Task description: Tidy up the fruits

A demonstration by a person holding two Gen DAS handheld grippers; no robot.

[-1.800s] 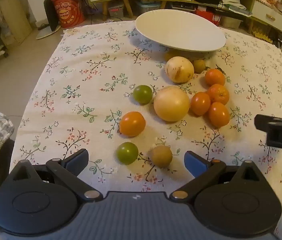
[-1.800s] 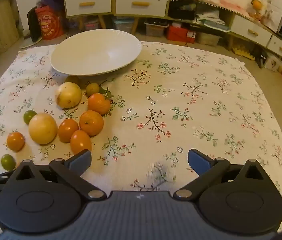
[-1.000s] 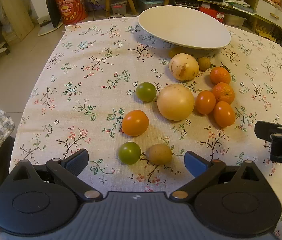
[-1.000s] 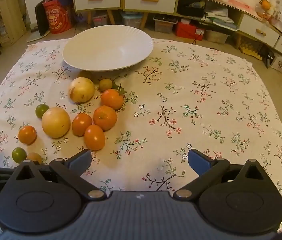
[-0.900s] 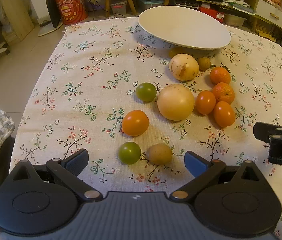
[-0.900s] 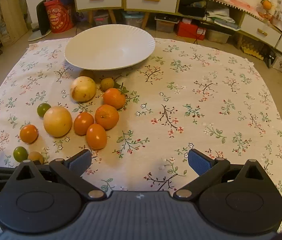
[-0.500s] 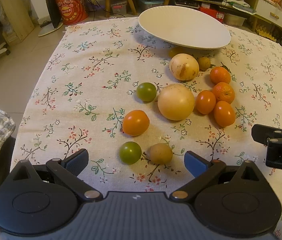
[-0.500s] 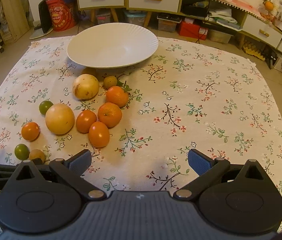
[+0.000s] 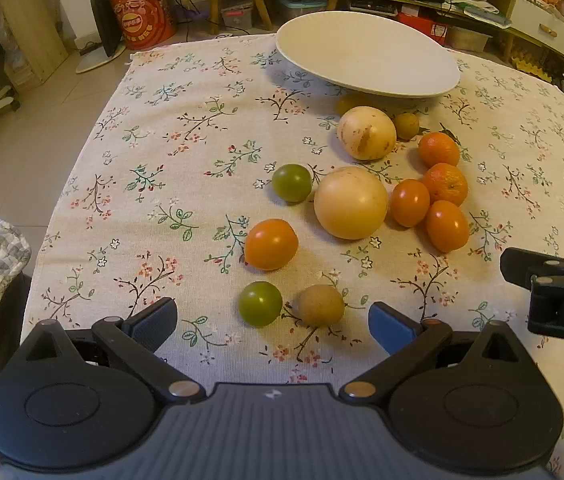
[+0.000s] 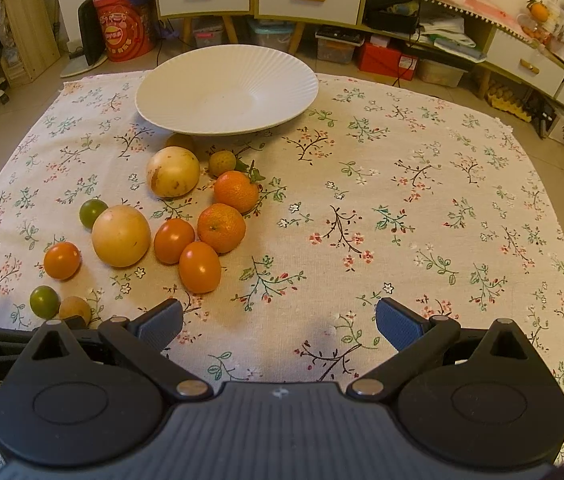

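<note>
**Asker:** None of the fruit is sitting in the bowl yet?

**Describer:** None. The wide white ribbed ceramic bowl (image 10: 226,90), in the upper middle of the right wrist view, is standing empty on the floral tablecloth (image 10: 402,208). All the fruit is lying loose on the cloth, left of centre, just below the bowl.

**Asker:** Which fruit?

**Describer:** Two large pale yellow round fruits (image 9: 350,202), two dimpled orange mandarins (image 10: 221,228), three smooth orange tomato-like fruits (image 9: 271,244), two small green round fruits (image 9: 260,304), a brownish egg-shaped fruit (image 9: 320,305), and a small dull yellow-green one (image 10: 221,163) near the bowl's edge. Another yellowish piece is peeking from under the rim, too hidden to identify.

**Asker:** And the tools?

**Describer:** Both are released, gripping nothing. The left gripper (image 9: 271,322) is hovering with jaws spread at the bottom of its frame, the nearest green and brownish fruits lying between its fingers. The right gripper (image 10: 279,320) is hanging spread over bare cloth.

**Asker:** So the job is barely beginning?

**Describer:** I judge so: every piece is waiting to go in.
</note>
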